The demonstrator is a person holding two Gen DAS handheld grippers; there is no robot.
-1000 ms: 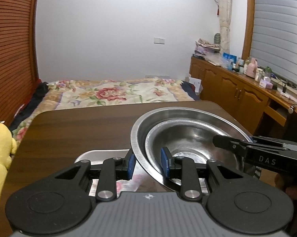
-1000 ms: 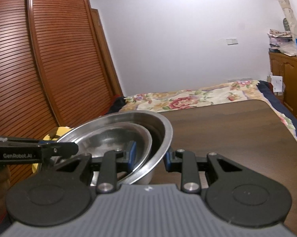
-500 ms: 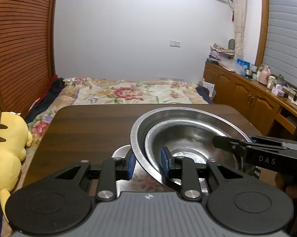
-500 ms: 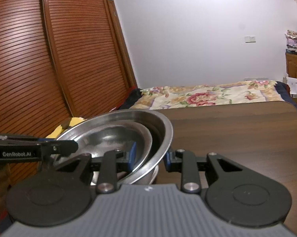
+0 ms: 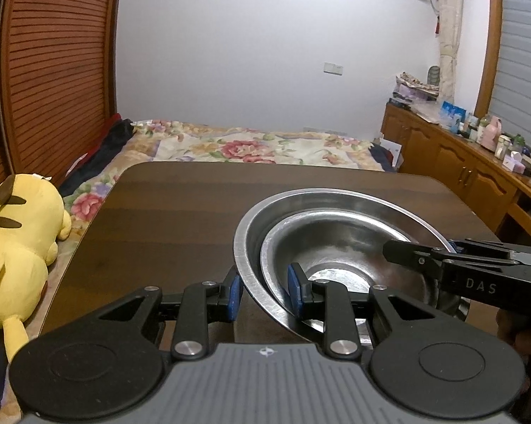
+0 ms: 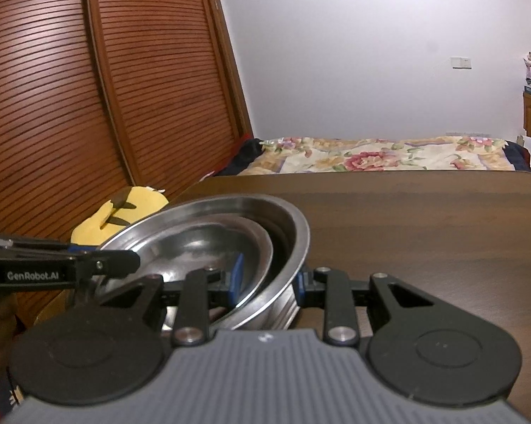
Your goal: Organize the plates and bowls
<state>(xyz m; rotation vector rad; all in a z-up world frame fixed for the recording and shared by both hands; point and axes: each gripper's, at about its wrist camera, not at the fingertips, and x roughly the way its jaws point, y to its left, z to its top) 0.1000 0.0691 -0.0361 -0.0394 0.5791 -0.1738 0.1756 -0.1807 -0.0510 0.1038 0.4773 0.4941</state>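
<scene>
In the left wrist view, a large steel bowl (image 5: 251,233) is seen above the near right part of the dark wooden tabletop (image 5: 180,212), with a smaller steel bowl (image 5: 336,247) nested inside it. The near rims of both bowls are clamped between the blue pads of the left hand-held gripper (image 5: 262,291), one pad outside the large bowl and one inside the smaller. On the far side of the bowls from that gripper, the right hand-held gripper (image 5: 421,258) is seen reaching over the rim; whether it pinches there cannot be told from this view. A yellow plush toy (image 5: 15,247) lies beyond the left edge of the tabletop, and a flowered bed (image 5: 251,148) lies behind the tabletop. In the right wrist view, the large bowl (image 6: 293,233) and the smaller bowl (image 6: 202,243) are shown tilted over the near left part of the tabletop (image 6: 424,219), their rims gripped together between the pads of the right hand-held gripper (image 6: 267,279). The left hand-held gripper (image 6: 110,263) is seen at the opposite rim, left of the bowls, with the plush toy (image 6: 124,212) behind it.
</scene>
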